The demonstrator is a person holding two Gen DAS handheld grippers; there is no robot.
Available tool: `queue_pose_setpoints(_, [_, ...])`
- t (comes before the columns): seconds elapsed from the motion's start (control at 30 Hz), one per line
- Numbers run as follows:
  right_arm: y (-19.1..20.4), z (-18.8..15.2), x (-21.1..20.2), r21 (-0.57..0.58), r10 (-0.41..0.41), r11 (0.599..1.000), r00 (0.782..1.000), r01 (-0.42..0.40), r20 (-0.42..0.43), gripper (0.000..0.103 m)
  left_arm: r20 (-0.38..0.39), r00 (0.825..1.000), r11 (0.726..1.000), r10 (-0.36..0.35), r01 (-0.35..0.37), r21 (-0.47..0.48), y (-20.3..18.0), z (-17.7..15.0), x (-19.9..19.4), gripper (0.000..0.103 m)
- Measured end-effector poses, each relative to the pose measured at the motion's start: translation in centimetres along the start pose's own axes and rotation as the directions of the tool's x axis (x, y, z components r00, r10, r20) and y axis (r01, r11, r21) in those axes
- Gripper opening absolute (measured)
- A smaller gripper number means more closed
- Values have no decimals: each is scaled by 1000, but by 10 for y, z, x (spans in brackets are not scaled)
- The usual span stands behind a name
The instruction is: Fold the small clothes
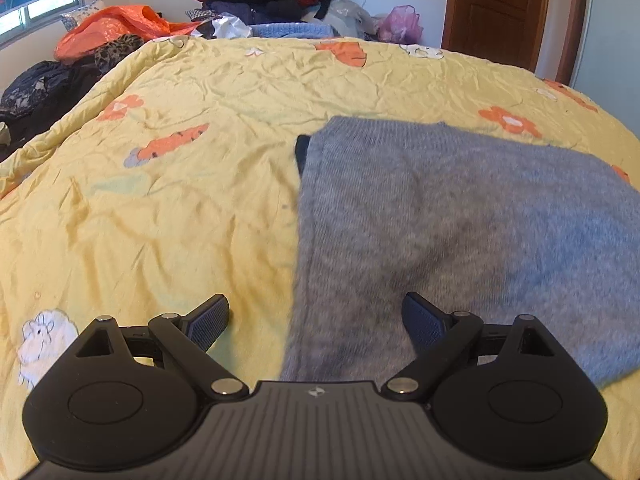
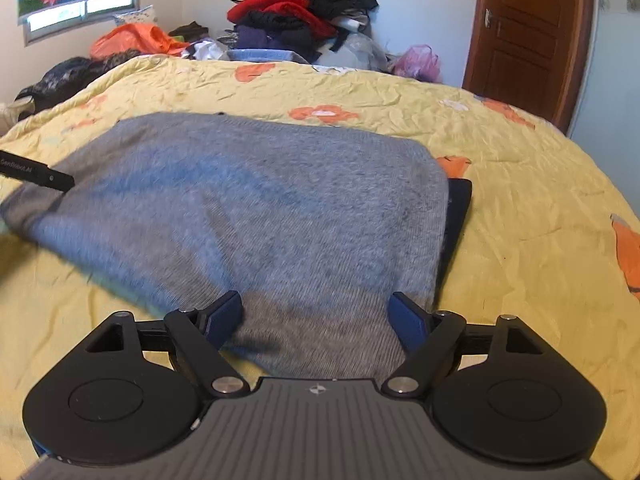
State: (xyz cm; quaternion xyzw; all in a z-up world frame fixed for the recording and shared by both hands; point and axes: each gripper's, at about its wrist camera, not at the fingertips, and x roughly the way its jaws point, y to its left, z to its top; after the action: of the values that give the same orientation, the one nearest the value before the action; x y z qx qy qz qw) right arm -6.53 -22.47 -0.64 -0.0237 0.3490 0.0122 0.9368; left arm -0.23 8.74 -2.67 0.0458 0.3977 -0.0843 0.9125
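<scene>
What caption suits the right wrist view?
Open right claw above a grey knitted garment lying on a yellow flowered quilt.

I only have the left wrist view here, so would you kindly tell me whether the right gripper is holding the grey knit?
Observer: No. The right gripper is open, with the grey knit lying flat between its fingers, not pinched.
Operator: Thank you. Is anything poking out on the knit's far right side?
Observer: Yes, a dark garment edge shows from under the knit's right side there.
Operator: And is my left gripper visible from that camera?
Observer: Only one black finger, entering at the left edge over the knit's left corner.
</scene>
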Motion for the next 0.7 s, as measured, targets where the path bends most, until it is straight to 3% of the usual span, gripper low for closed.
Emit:
queue_pose_setpoints(0.13, [-1, 3, -4, 2, 3, 1000, 1000, -3, -20, 81, 0, 1000, 1000, -13, 13, -26, 7, -6, -7, 95])
queue_pose_setpoints(0.23, [0, 8, -11, 33, 4, 999, 1000, -4, -2, 81, 8, 997, 996, -75, 75, -56, 8, -7, -16, 95])
queue_pose_setpoints(0.43, [10, 17, 4, 159, -31, 987, 999, 25, 31, 81, 29, 979, 979, -203, 202, 30, -27, 2, -12, 96])
queue_pose_setpoints(0.5, [22, 16, 16, 100, -56, 993, 998, 58, -24, 82, 1, 983, 979, -185, 184, 85, -36, -2, -3, 99])
queue_pose_setpoints(0.57, [35, 10, 12, 34, -86, 996, 996, 86, -9, 82, 19, 985, 973, -170, 165, 159, -38, -14, -2, 103])
queue_pose_setpoints(0.6, [35, 7, 9, 58, -79, 995, 997, 79, -15, 83, 36, 985, 969, -169, 160, 190, -37, -19, -3, 103])
queue_pose_setpoints(0.7, [29, 5, 4, 74, -47, 996, 998, 49, -36, 84, 15, 981, 973, -191, 187, 135, -21, -20, -6, 103])
